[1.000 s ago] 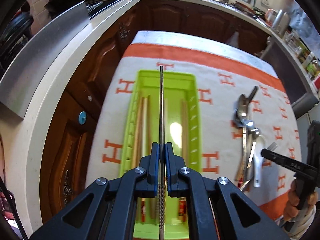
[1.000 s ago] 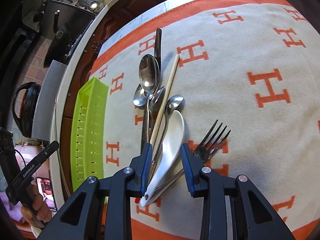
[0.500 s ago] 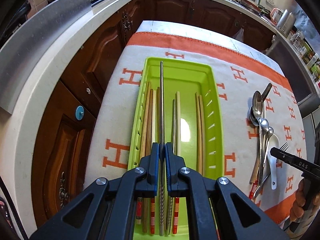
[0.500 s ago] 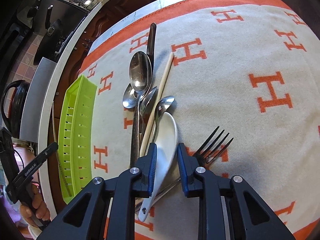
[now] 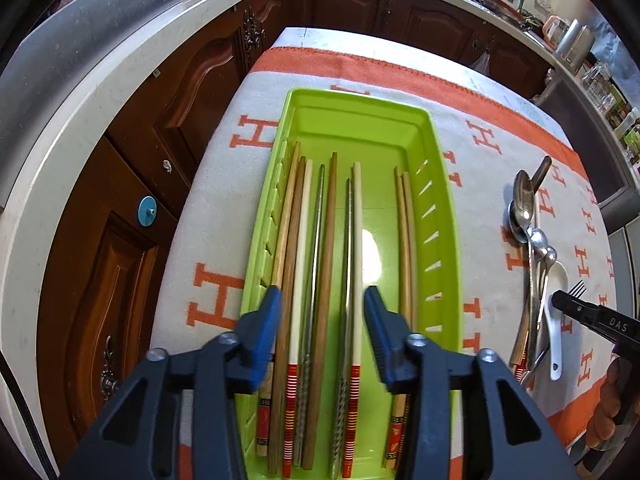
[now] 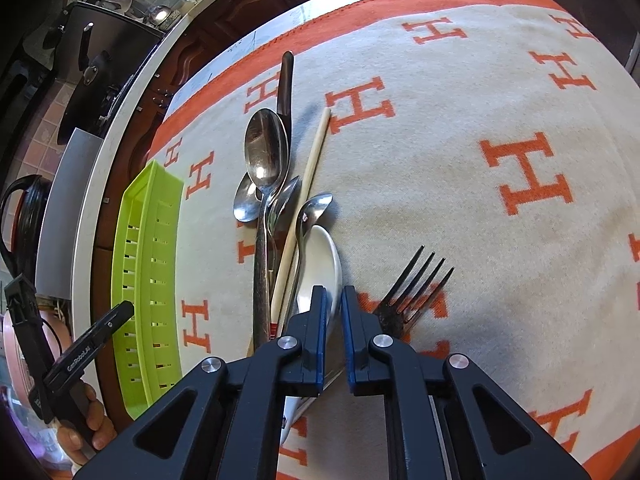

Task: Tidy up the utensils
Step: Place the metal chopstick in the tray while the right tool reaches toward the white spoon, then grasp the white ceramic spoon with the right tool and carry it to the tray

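A lime green tray (image 5: 444,216) lies on the cloth and holds several chopsticks, wooden and metal. My left gripper (image 5: 320,304) is open and empty just above the tray's near end, over the metal chopstick (image 5: 316,248). My right gripper (image 6: 334,304) has closed on the handle of the white ceramic spoon (image 6: 320,256), which lies on the cloth among metal spoons (image 6: 266,152), a loose pale chopstick (image 6: 310,172) and a dark fork (image 6: 416,284). The tray also shows at the left of the right wrist view (image 6: 144,248).
The orange and beige H-patterned cloth (image 6: 500,120) covers the table. Dark wood cabinets and a white counter (image 5: 80,120) run along the left. The utensil pile (image 5: 536,256) lies right of the tray, with the right gripper's tip (image 5: 568,304) on it.
My left gripper lowered into the tray, opened and let go of the metal chopstick, which now lies among the others. My right gripper moved forward and closed around the white spoon's handle.
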### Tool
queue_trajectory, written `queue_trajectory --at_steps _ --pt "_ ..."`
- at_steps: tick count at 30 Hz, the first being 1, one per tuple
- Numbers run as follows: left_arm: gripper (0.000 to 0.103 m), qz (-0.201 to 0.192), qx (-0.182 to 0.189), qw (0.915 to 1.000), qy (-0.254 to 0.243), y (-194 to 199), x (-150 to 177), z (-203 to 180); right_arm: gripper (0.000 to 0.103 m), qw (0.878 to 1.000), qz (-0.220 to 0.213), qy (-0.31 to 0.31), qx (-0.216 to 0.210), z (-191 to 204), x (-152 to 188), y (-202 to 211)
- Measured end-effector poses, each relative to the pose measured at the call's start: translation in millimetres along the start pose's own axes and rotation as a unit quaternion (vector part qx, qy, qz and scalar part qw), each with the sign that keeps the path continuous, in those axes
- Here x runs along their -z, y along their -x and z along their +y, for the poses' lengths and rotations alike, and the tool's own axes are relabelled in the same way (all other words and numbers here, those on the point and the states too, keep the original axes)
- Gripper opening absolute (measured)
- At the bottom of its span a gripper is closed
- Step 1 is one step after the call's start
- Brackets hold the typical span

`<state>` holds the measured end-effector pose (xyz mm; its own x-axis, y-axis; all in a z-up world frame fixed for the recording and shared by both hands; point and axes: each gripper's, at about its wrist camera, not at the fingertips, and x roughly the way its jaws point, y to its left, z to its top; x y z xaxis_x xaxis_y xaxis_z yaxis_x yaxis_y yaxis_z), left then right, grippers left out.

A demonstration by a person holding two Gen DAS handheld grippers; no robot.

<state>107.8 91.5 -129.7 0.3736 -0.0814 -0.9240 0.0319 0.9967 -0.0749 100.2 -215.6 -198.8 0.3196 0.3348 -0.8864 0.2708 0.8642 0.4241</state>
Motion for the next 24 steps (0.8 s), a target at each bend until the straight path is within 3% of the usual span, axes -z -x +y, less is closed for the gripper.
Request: queue_trajectory --at_steps 3,9,24 --pt "0.063 -0.009 -0.002 1.0000 -0.003 5.5 2.0 -3.8 0.007 1.000 -0.001 -0.003 0.000 -0.2 1.3 0.6" --pt "0.077 -0.029 -0.024 0.9990 -0.024 20.6 10.4 -14.8 0.006 1.000 -0.003 -0.002 0.003 2.0 6.4 4.8" --pt "0.078 -0.061 -0.012 0.9980 -0.015 61.4 32.1 -12.5 0.006 0.999 -0.018 0.012 -0.033 29.4 26.8 44.2"
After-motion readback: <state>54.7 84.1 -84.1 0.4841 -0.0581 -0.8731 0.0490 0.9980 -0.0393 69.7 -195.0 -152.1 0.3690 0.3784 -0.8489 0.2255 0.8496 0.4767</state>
